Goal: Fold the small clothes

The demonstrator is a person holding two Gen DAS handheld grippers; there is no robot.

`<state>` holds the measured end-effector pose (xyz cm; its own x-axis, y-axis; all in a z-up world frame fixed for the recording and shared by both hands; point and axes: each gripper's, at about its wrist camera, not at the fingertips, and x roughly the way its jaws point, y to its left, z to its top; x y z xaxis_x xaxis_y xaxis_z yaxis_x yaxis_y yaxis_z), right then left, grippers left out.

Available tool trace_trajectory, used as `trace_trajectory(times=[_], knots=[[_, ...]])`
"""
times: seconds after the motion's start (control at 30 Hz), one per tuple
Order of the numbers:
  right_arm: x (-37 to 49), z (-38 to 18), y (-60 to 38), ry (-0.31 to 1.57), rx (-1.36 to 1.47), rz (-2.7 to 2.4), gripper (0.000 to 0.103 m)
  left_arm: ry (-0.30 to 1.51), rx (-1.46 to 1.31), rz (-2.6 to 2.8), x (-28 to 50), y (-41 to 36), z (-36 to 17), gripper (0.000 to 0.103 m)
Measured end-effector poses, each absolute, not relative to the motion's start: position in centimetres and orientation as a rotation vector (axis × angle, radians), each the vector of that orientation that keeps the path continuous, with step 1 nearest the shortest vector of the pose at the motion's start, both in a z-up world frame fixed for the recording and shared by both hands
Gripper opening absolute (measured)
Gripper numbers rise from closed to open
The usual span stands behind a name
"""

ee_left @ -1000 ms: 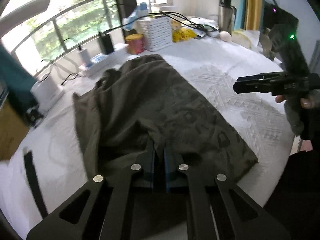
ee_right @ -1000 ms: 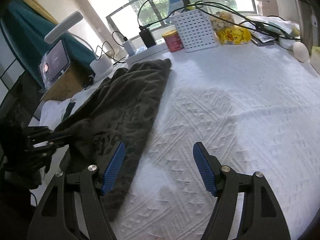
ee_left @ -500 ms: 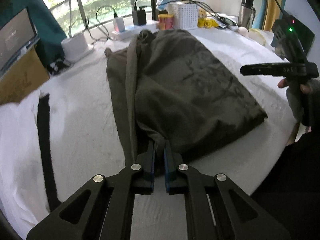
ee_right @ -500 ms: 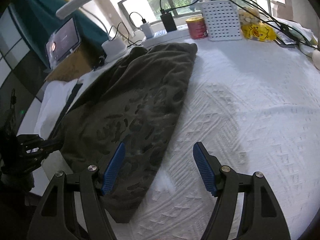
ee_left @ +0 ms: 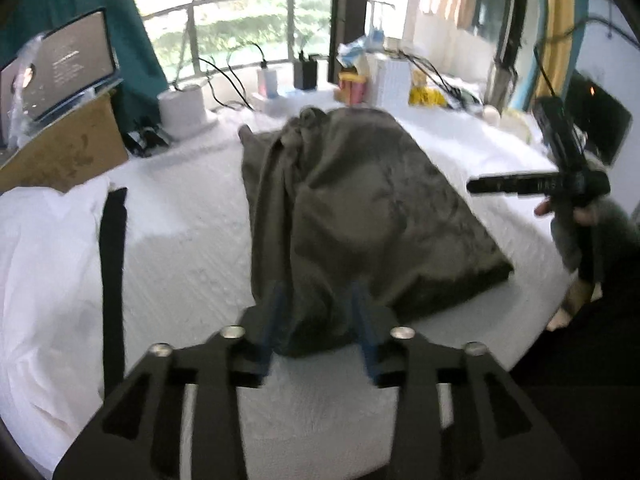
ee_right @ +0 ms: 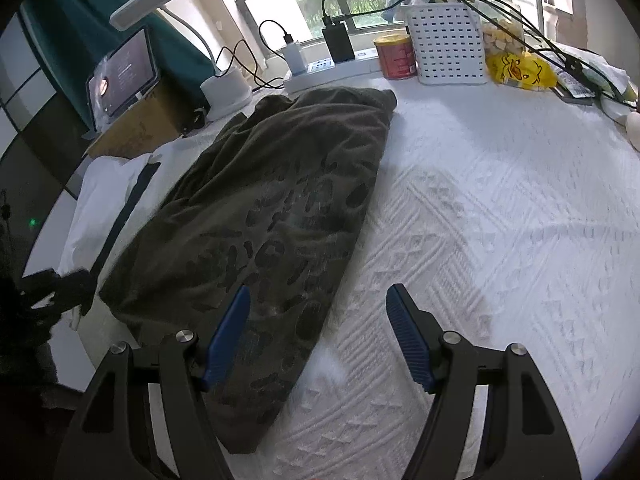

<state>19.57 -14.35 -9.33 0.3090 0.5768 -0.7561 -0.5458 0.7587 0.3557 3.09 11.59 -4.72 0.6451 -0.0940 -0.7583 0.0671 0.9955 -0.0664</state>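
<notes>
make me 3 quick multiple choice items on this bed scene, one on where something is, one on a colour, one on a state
1. Where does the white basket stand?
A. by the window, beyond the garment
B. on the garment
C. on the floor

2. What colour is the garment on the bedspread?
A. bright red
B. dark olive
C. white

3. How is the right claw?
A. shut on the garment
B. open, holding nothing
C. shut on the basket

Answers:
1 A, it stands at the far edge beside the red tin.
2 B, dark olive cloth with darker print.
3 B, its blue pads stand wide apart above cloth and bedspread.
</notes>
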Motion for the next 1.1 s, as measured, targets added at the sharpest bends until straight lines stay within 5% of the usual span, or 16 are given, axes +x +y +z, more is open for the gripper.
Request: trace_trajectory(times=[1.1], knots=[[28.6, -8.5, -12.9, 0.928, -0.02, 0.672, 0.071, 0.83, 0.042, -0.116, 25.3, 12.8, -6.7, 0.041]])
